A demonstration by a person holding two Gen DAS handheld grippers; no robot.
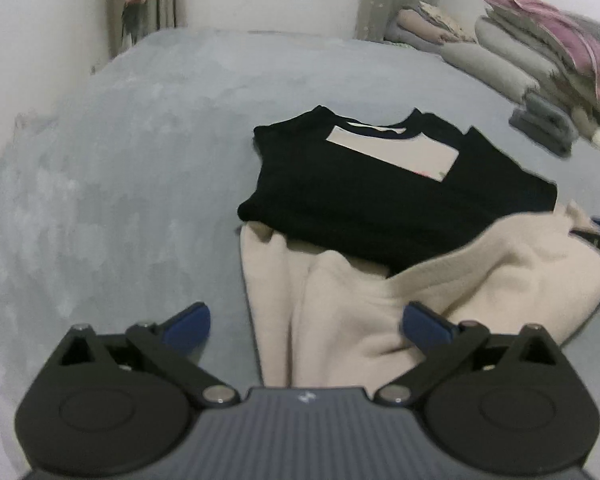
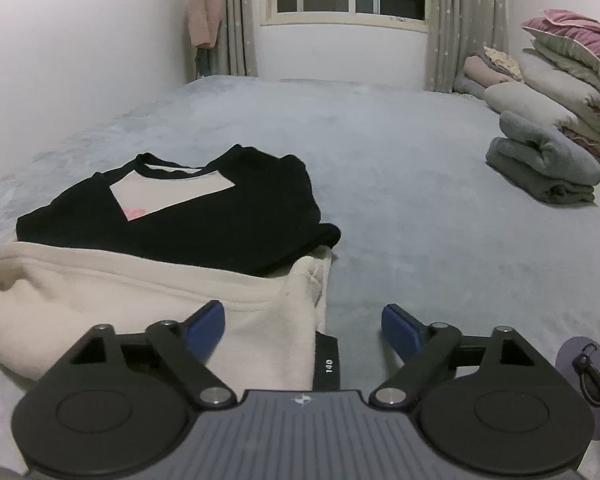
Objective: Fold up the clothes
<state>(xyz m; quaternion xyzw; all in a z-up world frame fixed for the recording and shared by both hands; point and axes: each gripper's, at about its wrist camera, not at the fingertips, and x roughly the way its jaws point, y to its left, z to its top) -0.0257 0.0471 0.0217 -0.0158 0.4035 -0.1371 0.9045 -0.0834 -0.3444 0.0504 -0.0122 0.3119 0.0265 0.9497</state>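
The left hand-held gripper (image 1: 306, 330), jaws spread, hovers over a cream garment (image 1: 340, 312) under a black top (image 1: 372, 208).

A wide bed (image 2: 400, 168) with a pale grey-blue plush cover carries everything. Just ahead of the left gripper (image 1: 306, 326), and ahead-left of the right gripper (image 2: 304, 326), a cream garment (image 2: 148, 304) lies spread on the cover. Farther ahead-right of the right gripper, well apart, sits 1 folded grey garment (image 2: 544, 160). Beyond it, along the right wall, a stack of pillows and quilts (image 2: 560, 68) rests on the bed.
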